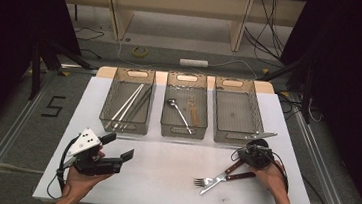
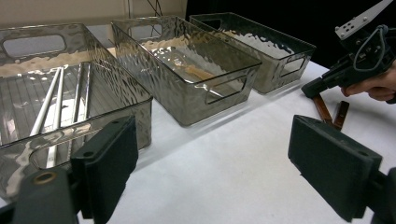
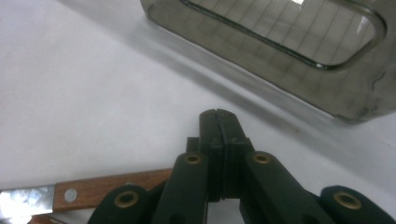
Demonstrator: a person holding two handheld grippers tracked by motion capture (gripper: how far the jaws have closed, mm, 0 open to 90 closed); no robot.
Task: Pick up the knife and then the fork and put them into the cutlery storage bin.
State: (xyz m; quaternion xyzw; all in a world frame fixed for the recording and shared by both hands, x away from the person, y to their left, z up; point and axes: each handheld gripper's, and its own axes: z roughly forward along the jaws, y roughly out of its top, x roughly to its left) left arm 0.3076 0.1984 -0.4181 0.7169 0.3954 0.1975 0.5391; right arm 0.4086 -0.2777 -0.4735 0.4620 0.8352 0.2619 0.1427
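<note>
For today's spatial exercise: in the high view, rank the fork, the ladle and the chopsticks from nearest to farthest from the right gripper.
1. Fork: on the table, just left of the right gripper.
2. Ladle: middle bin.
3. Chopsticks: far-left bin.

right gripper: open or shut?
Shut, on nothing. In its own view the right gripper has both jaws pressed flat together, above the wood-handled knife on the table.

Three clear bins (image 1: 184,113) stood in a row across the worktop's (image 1: 161,180) far half, with narrow gaps between them. Before them lay open white surface, broken only by a fork (image 1: 210,179) and wood-handled cutlery (image 1: 240,176) near the right tool (image 1: 238,156).
</note>
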